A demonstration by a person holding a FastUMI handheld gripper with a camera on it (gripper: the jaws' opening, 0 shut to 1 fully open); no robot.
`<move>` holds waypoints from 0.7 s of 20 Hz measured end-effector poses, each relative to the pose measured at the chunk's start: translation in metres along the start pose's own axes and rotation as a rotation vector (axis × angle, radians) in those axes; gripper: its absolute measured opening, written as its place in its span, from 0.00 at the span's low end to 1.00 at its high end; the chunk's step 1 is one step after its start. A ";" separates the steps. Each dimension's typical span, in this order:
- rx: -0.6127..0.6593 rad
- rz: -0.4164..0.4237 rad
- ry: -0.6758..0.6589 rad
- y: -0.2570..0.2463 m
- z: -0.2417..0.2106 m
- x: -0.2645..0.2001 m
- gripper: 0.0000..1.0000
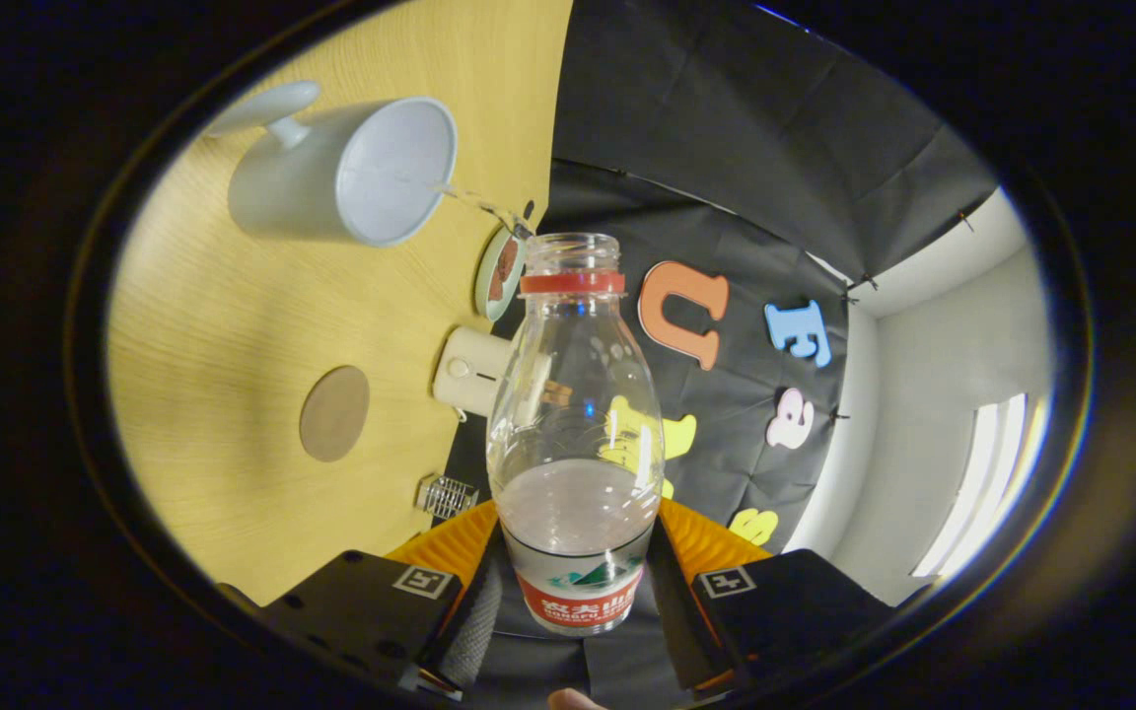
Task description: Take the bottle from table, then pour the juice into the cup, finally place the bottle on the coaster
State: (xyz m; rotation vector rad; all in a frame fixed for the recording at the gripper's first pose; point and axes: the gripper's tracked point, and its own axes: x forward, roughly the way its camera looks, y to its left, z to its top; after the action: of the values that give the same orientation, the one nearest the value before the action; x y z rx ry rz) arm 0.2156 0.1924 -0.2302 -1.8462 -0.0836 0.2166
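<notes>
My gripper (576,572) is shut on a clear plastic bottle (573,394), which stands between the fingers with its open mouth pointing away from me. The bottle has a red neck ring and a red and white label, and holds a little cloudy liquid near its base. The whole view is rolled, so the wooden table (233,325) appears on its side. A thin stream of liquid (474,200) runs from the bottle's mouth to the rim of a white cup (351,173) with a handle. A round brown coaster (334,413) lies on the table, nearer to me than the cup.
A small round green dish with a brown picture (500,273) and a cream box-like device (471,371) sit at the table's far edge by the black cloth wall. A small metal wire piece (447,496) lies beside the left finger. A white wall and bright window (982,483) stand past the cloth.
</notes>
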 end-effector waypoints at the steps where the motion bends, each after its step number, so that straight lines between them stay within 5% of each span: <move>1: -0.003 0.001 -0.002 -0.001 0.001 0.001 0.76; 14: -0.059 -0.006 -0.019 -0.012 0.006 0.000 0.76</move>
State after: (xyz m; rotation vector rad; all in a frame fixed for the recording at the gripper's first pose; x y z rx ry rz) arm 0.2150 0.2020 -0.2201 -1.9026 -0.1095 0.2294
